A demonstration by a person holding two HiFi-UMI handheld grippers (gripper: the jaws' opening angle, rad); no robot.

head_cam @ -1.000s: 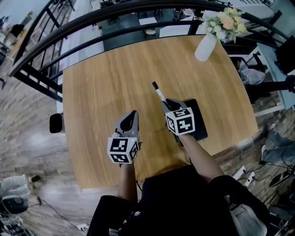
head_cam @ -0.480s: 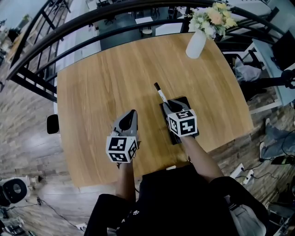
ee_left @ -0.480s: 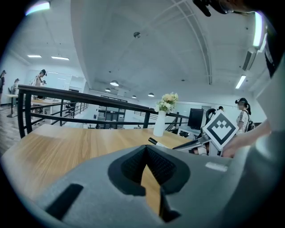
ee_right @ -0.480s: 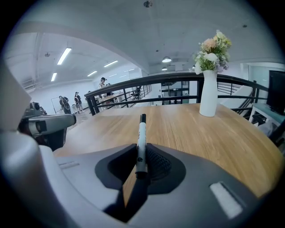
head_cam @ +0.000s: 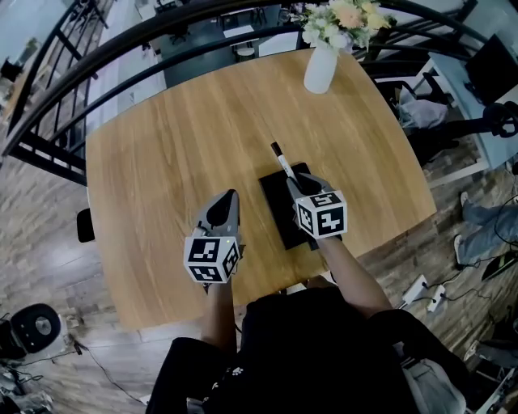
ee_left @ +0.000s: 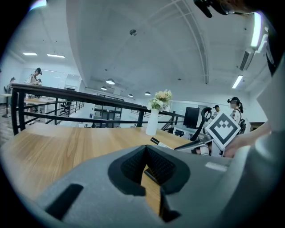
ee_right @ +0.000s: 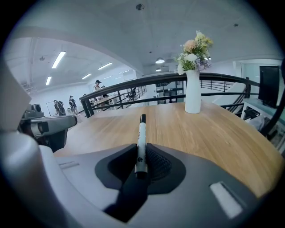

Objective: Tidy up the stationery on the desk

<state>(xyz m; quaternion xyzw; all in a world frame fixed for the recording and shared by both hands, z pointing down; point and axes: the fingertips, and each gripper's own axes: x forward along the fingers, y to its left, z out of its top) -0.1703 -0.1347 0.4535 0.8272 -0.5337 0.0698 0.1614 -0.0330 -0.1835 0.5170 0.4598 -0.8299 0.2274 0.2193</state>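
A wooden table (head_cam: 162, 154) carries a white vase (head_cam: 320, 69) of flowers (head_cam: 340, 16) at its far edge, with a dark railing (head_cam: 121, 48) curving beyond it. A flat black case (head_cam: 278, 212) lies on the near right part of the table, and nothing stands between it and the grippers. The left gripper (head_cam: 231, 196) is held low over bare wood, left of the case and apart from it, on a forearm reaching straight out from the body. Its jaws are drawn together with nothing in them. The right gripper (head_cam: 297, 183) hangs over the case on a forearm angled out from the right, its marker cube facing up. Its jaws are clamped on the near end of a marker (head_cam: 282, 164). The marker lies roughly level, its long axis running away from the person and a little left – black cap at the far end, jutting past the far edge of the case, toward the vase.
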